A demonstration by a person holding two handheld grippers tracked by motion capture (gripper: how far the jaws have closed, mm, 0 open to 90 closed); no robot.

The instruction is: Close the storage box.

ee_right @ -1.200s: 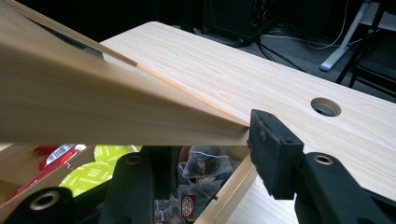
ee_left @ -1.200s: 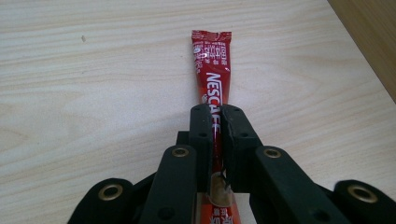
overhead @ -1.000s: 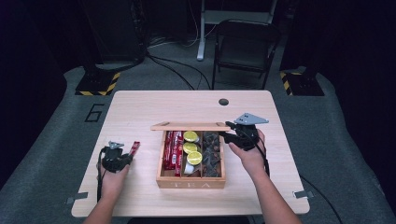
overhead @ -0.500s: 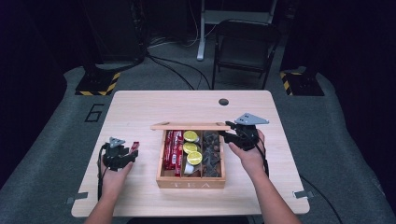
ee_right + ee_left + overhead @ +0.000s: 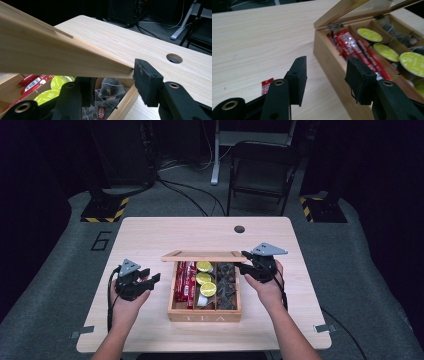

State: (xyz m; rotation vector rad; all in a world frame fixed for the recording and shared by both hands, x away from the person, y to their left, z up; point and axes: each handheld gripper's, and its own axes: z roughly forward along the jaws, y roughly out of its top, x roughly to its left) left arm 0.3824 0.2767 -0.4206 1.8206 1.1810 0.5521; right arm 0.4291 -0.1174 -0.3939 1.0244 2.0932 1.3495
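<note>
Two grippers work at a pale, wood-grained desk (image 5: 150,240) with a round hole near its far edge. At the left, a flat red packet (image 5: 265,86) with a glossy face lies on the bare desk, just beyond the left gripper (image 5: 145,282). That gripper hangs above the desk to the left of the box, and its blocky black jaws have just been opening; they stand apart with nothing between them, as the left gripper view shows. Next comes the box (image 5: 204,314), rectangular, of light smooth wood, with letters on its front wall and thin slats dividing it into three long compartments. Its left compartment holds shiny red packets (image 5: 186,279), the middle one round capsules (image 5: 204,278) with flat yellow-green lids, the right one dark, crinkled see-through bags (image 5: 226,282). The lid (image 5: 202,255), a wooden frame on metal hinges, stands raised over the far side of the box. At the right, the right gripper (image 5: 245,262) has its jaws clamped on the lid's right end, one rough black pad pressed against its edge.
</note>
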